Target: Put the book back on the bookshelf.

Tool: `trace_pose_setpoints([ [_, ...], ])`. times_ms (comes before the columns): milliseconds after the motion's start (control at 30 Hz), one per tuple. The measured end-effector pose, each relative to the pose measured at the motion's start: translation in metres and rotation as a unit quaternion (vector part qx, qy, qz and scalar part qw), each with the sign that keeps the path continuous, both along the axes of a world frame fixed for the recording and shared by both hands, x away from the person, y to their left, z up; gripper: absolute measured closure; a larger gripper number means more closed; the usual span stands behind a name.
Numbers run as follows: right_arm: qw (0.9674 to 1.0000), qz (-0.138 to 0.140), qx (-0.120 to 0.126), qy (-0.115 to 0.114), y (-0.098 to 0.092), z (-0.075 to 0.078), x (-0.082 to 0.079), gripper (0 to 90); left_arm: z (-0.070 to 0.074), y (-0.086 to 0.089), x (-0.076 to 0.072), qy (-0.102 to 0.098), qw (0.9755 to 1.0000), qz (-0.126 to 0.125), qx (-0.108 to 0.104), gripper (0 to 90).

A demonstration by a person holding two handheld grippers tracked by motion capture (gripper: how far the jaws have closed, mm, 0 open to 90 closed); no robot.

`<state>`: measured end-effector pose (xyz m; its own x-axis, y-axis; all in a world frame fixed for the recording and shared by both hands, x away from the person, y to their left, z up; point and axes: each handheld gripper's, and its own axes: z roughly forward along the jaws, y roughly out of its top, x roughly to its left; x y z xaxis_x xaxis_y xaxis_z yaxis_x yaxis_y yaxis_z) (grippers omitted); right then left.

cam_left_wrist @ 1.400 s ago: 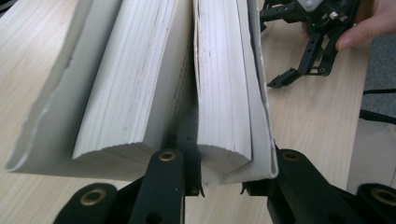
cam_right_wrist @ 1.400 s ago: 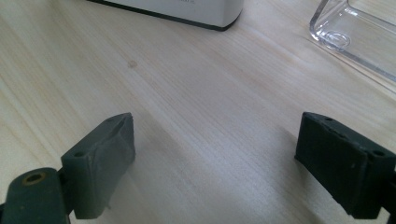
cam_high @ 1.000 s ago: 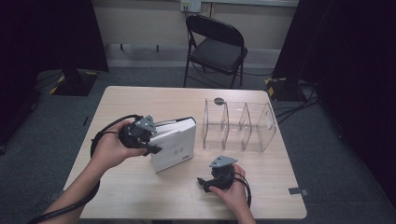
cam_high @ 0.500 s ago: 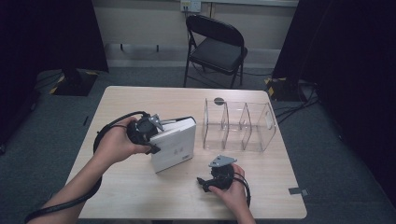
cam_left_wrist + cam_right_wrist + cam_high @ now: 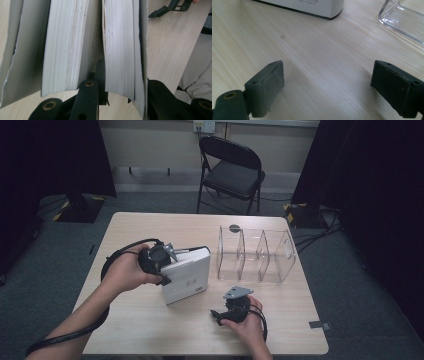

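A thick white book (image 5: 187, 277) stands tilted on its edge at the middle of the table (image 5: 150, 330). My left gripper (image 5: 169, 254) grips its upper left edge. In the left gripper view one jaw sits between the pages of the book (image 5: 65, 45) and the other outside the cover, so my left gripper (image 5: 122, 82) is shut on a wad of pages and the cover. My right gripper (image 5: 216, 315) rests near the front edge, below and right of the book. In its own view my right gripper (image 5: 329, 77) is open over bare wood, with the book's (image 5: 312, 6) lower edge ahead.
A clear plastic divider rack (image 5: 255, 252) with three slots stands right of the book, and its corner (image 5: 404, 17) shows in the right gripper view. A small dark disc (image 5: 234, 227) lies behind it. A folding chair (image 5: 232, 170) stands beyond the table's far edge.
My left hand has shifted slightly right and up along the book's top edge, still holding it. The book stays in about the same place. The right gripper has not moved.
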<state>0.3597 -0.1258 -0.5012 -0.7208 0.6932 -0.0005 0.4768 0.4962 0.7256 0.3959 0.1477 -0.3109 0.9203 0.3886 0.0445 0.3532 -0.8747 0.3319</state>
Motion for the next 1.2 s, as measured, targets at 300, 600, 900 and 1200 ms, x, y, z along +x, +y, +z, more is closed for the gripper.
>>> trace_pose_setpoints([
  [300, 1.0000, -0.008, 0.001, 0.000, 0.002, 0.000, 0.000, 10.5, -0.001, 0.003, -0.003, -0.012, 0.9990, -0.043, 0.001, 73.3],
  [600, 0.9996, -0.008, -0.018, 0.020, 0.006, 0.005, 0.003, 12.5, -0.001, 0.009, -0.001, -0.010, 0.9972, -0.075, 0.001, 73.3],
  [900, 0.9976, 0.029, -0.050, 0.039, 0.015, 0.020, 0.014, 16.6, -0.001, 0.012, 0.001, -0.003, 0.9982, -0.059, -0.005, 73.2],
  [1200, 0.9960, 0.078, -0.036, 0.027, 0.019, 0.064, 0.028, 20.4, -0.001, 0.011, 0.000, -0.004, 0.9984, -0.056, -0.004, 73.1],
])
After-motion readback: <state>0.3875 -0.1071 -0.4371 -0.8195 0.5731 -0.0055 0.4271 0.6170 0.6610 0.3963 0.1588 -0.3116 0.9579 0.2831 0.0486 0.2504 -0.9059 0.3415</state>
